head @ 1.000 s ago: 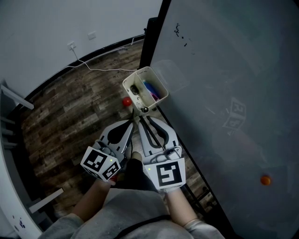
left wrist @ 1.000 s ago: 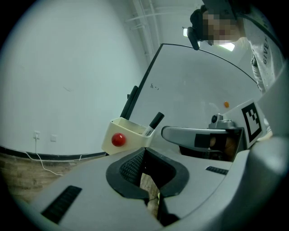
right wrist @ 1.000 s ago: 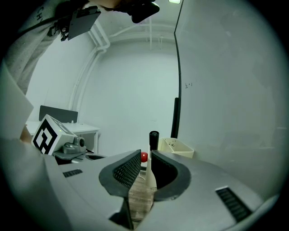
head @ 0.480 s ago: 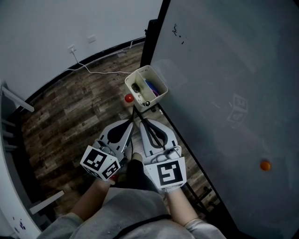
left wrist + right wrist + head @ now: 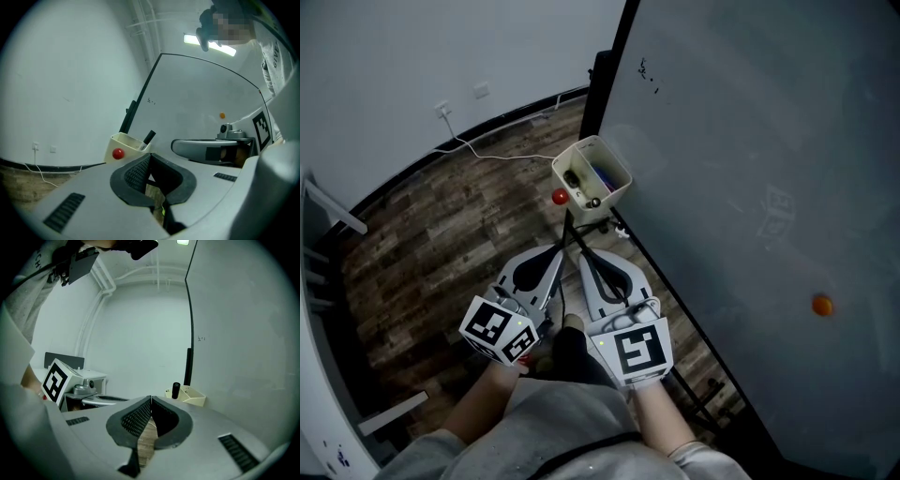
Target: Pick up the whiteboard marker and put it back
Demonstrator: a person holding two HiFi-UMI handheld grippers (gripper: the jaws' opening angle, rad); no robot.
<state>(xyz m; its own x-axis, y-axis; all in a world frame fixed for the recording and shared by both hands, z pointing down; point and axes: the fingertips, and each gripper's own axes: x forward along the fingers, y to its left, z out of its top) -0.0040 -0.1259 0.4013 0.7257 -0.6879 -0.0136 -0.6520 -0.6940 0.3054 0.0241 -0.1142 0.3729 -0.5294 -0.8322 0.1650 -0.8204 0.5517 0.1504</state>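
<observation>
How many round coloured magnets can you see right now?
2. A red one sticks on the outer wall of the cream marker tray. An orange one sits alone on the whiteboard, far to the right. Others may be hidden from these views.

The brown plank floor (image 5: 431,244) looks like rough, matt wood. The cream rectangular holder (image 5: 577,153) is smooth plastic. The large grey whiteboard (image 5: 750,141) is glossy.
</observation>
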